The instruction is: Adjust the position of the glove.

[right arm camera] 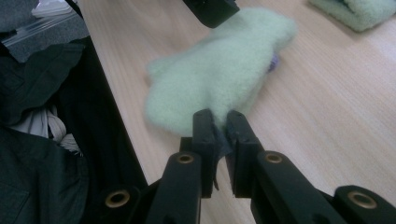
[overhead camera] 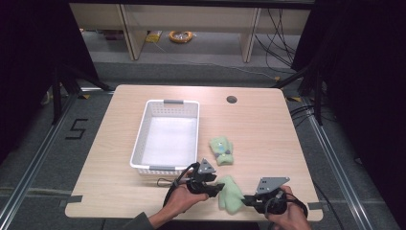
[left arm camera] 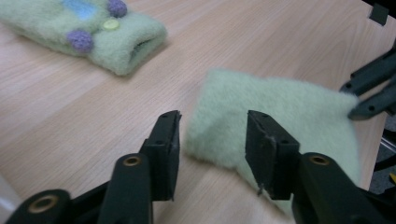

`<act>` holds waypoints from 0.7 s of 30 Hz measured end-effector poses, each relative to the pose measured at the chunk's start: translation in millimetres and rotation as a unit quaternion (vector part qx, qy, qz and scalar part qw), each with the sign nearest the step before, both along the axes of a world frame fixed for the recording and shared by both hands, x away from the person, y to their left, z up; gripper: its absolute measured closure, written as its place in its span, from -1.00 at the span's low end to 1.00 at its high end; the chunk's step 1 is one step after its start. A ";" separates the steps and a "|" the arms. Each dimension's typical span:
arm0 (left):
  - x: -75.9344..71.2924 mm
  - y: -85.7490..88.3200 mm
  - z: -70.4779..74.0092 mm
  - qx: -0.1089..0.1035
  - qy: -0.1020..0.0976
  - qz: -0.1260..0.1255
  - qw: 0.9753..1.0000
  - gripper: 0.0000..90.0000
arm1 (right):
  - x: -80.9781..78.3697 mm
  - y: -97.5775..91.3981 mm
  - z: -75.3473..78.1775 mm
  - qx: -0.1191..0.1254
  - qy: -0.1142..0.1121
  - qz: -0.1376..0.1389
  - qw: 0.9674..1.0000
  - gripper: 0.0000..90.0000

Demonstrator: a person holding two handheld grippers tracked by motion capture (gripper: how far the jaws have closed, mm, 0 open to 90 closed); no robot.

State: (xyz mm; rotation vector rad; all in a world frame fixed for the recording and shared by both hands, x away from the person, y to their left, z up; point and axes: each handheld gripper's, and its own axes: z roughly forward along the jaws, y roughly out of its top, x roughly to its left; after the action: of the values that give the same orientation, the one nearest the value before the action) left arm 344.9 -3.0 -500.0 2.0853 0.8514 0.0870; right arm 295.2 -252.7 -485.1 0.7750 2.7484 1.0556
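Right tool point(right arm camera: 218, 122) pinches green mitten point(right arm camera: 219, 70) — pale wooden table point(overhead camera: 268, 124), grey floor point(overhead camera: 191, 72).

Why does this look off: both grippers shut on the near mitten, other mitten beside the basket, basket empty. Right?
Not quite. The left gripper is open, its jaws straddling the near mitten's edge, as the left gripper view shows. The right gripper is shut on it. The other mitten lies beside the empty basket.
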 end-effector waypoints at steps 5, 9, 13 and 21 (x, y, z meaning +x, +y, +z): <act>4.8 -5.9 -5.1 0.001 0.019 -0.023 1.000 0.14 | 0.9 -1.3 -2.3 0.006 -0.002 0.011 1.000 0.86; 4.2 -5.2 -6.7 -0.001 0.026 -0.028 0.999 0.36 | 1.4 -2.4 -3.9 0.001 0.008 -0.010 1.000 0.86; 2.2 0.6 -6.4 -0.001 0.023 -0.026 0.999 0.76 | 4.8 -3.9 -5.2 0.005 0.000 -0.037 0.999 0.86; -7.3 12.4 -4.7 -0.031 0.047 -0.021 0.998 0.89 | 8.9 -5.2 -2.7 0.006 0.005 -0.048 0.999 0.86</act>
State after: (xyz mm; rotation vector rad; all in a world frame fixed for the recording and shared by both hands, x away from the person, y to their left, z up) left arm 337.6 9.4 -504.7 2.0600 0.8561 -0.0600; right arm 304.1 -258.0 -487.8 0.9058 2.6851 1.0544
